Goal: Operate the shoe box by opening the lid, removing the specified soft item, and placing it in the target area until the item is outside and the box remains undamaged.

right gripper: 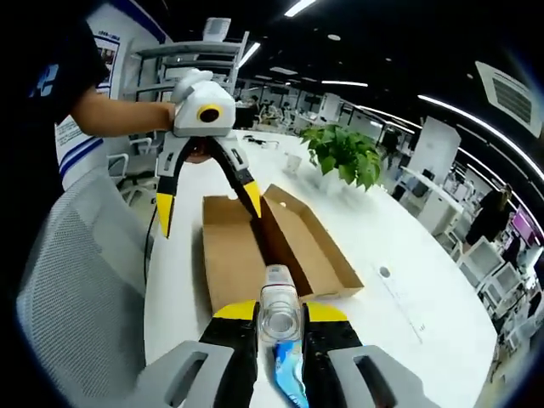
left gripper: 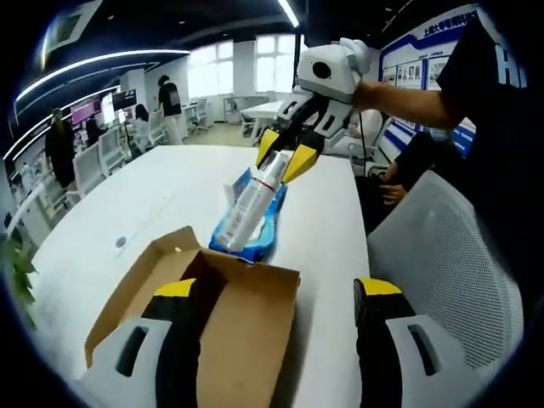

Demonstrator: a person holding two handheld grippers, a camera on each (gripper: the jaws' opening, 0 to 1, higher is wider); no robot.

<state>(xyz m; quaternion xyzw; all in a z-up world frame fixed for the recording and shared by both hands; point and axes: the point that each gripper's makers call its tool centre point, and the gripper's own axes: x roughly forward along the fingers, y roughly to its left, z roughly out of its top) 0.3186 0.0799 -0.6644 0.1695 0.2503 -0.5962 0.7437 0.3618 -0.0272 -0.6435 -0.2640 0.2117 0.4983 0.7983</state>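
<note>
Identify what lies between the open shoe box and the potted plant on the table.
Bare white table; in the right gripper view, nothing sits between the shoe box and the potted plant.

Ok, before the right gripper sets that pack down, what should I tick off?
1. Right gripper shut on the blue pack: ok.
2. Pack out of the cardboard box: ok.
3. Box lid open, no tears visible: ok.
4. Left gripper open, one jaw at the lid fold; whether it touches: cannot tell.
5. White table bare beyond the box: ok.
6. Target area marked: cannot tell.
</note>
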